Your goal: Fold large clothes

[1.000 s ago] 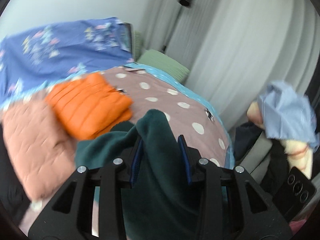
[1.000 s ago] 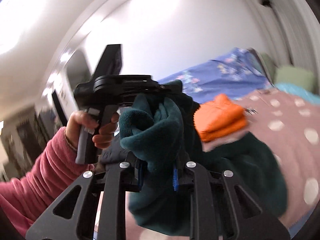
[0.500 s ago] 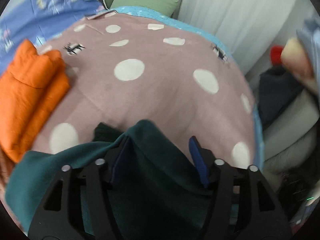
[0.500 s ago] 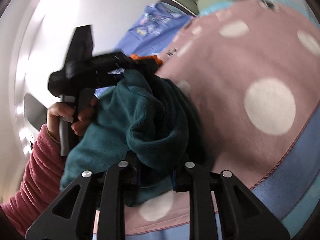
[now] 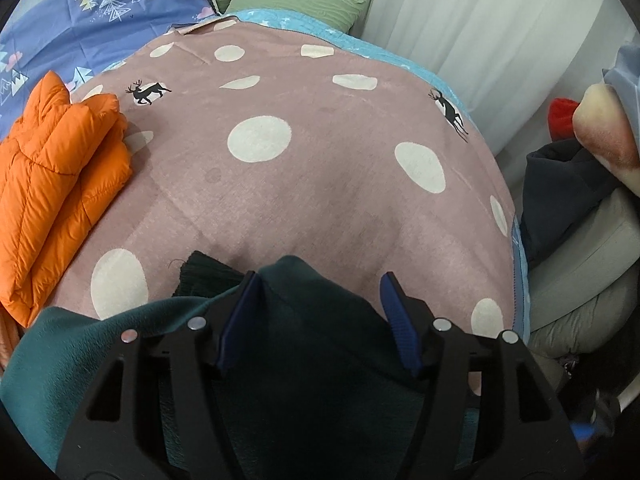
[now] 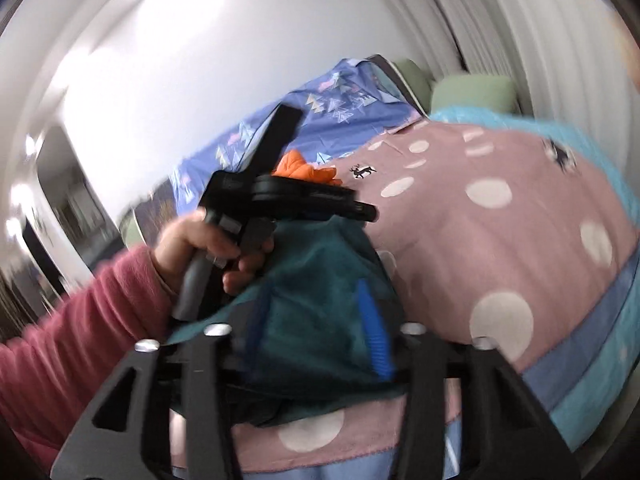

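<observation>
A dark teal fleece garment [image 5: 304,352] lies bunched on the near edge of the pink dotted blanket [image 5: 280,184]. My left gripper [image 5: 320,308] is open, its blue pads [image 5: 240,316] spread wide with the fleece lying loosely between them. My right gripper [image 6: 316,320] is also open over the same fleece [image 6: 316,280], which sags between its blue pads [image 6: 374,332]. The right wrist view shows the left gripper's body [image 6: 280,196] held by a hand in a pink sleeve just above the fleece.
A folded orange puffer jacket [image 5: 52,176] lies at the blanket's left. A blue patterned sheet [image 5: 80,16] and a green pillow [image 5: 296,0] are behind. Dark clothes [image 5: 560,192] and grey cushions [image 5: 580,264] are piled right of the bed, by white curtains [image 5: 480,20].
Both grippers have come down to the blanket with the teal fleece and opened their jaws, letting the fleece go slack. The right gripper was clamped on it before.
</observation>
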Demonstrator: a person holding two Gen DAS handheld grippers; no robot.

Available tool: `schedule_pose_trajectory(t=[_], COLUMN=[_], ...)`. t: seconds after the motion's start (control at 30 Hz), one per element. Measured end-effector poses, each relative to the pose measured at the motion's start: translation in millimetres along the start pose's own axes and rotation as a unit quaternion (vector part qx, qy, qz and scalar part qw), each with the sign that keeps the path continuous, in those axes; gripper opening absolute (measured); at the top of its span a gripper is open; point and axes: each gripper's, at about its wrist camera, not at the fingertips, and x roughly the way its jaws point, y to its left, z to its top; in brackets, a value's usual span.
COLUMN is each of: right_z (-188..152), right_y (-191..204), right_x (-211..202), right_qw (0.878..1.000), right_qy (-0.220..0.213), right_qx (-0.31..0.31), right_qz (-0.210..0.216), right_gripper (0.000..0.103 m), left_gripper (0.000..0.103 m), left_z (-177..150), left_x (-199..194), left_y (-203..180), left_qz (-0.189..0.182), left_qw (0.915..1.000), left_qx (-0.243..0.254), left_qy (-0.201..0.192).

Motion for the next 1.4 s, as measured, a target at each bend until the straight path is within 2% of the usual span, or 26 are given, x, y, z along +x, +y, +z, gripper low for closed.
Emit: schedule_pose_trajectory(t=[0.03,0.07,0.13,0.2,0.33,0.4,0.47,0.57,0.63,0.7,0.73,0.77,0.8,0.83,0.93,1.0,1.1,1.3,1.4], right_z=[-9,-15,-26,-25,-21,-21,-21,-13,-10,-9,-8,-9,-4,-3,-4,-3,-1,16,39], right_y=[-6,-11,-16,-17,-11,-11,-13,-16,-17,-17,-18,-16,-20,-22,-13,-11,-14,-1,16], right_x=[27,45,50,42,45,43,42,53,55,56,57,56,63,66,67,70,71,56,37], right_qw=[0.998,0.997,0.998,0.997,0.996,0.996,0.996,0.996,0.996,0.995,0.995,0.995,0.995,0.995,0.994,0.994,0.994,0.990,0.994], right_qy=[0.049,0.068,0.053,0.065,0.073,0.077,0.080,0.083,0.087,0.089,0.089,0.088,0.090,0.090,0.091,0.094,0.100,0.122,0.094], right_qx=[0.008,0.014,0.002,0.028,0.005,0.013,0.012,0.017,0.015,0.016,0.018,0.021,0.022,0.021,0.013,0.006,0.018,0.008,-0.008], right_qz=[-0.028,-0.023,-0.020,-0.026,-0.041,-0.038,-0.041,-0.035,-0.033,-0.033,-0.033,-0.031,-0.029,-0.030,-0.052,-0.056,-0.046,-0.067,-0.046], right_gripper=[0.028,0.028,0.028,0.027,0.027,0.027,0.027,0.028,0.028,0.028,0.028,0.028,0.028,0.028,0.028,0.028,0.028,0.030,0.031], left_gripper=[0.062,0.062,0.062,0.062,0.060,0.044,0.040,0.040,0.040,0.053,0.070,0.075,0.076,0.077,0.076,0.076,0.076,0.076,0.076], left_z=[0,0,-1,-1,-3,-3,-6,-14,-23,-35,-45,-51,-64,-72,-74,-73,-69,-78,-79], left_x=[0,-1,2,3,-7,-25,-56,-103,-121,-126,-114,-103,-78,-66,-46,-37,-32,-42,-46], left_y=[1,3,4,-1,3,10,20,24,26,28,31,33,36,38,54,57,65,56,58], left_qz=[-0.002,-0.007,-0.006,0.000,-0.011,-0.026,-0.038,0.005,0.020,0.046,0.078,0.104,0.146,0.160,0.134,0.133,0.118,0.138,0.139], left_qw=[1.0000,1.0000,0.9999,1.0000,0.9997,0.9981,0.9951,0.9936,0.9928,0.9914,0.9892,0.9863,0.9783,0.9747,0.9841,0.9829,0.9866,0.9830,0.9839], left_qx=[-0.001,-0.005,-0.012,-0.003,-0.012,-0.037,-0.053,-0.002,0.037,0.080,0.107,0.118,0.144,0.153,0.108,0.122,0.109,0.110,0.100], left_qy=[0.000,-0.002,-0.006,-0.003,-0.019,-0.042,-0.074,-0.113,-0.112,-0.093,-0.064,-0.047,-0.028,-0.036,-0.046,-0.036,-0.025,-0.051,-0.051])
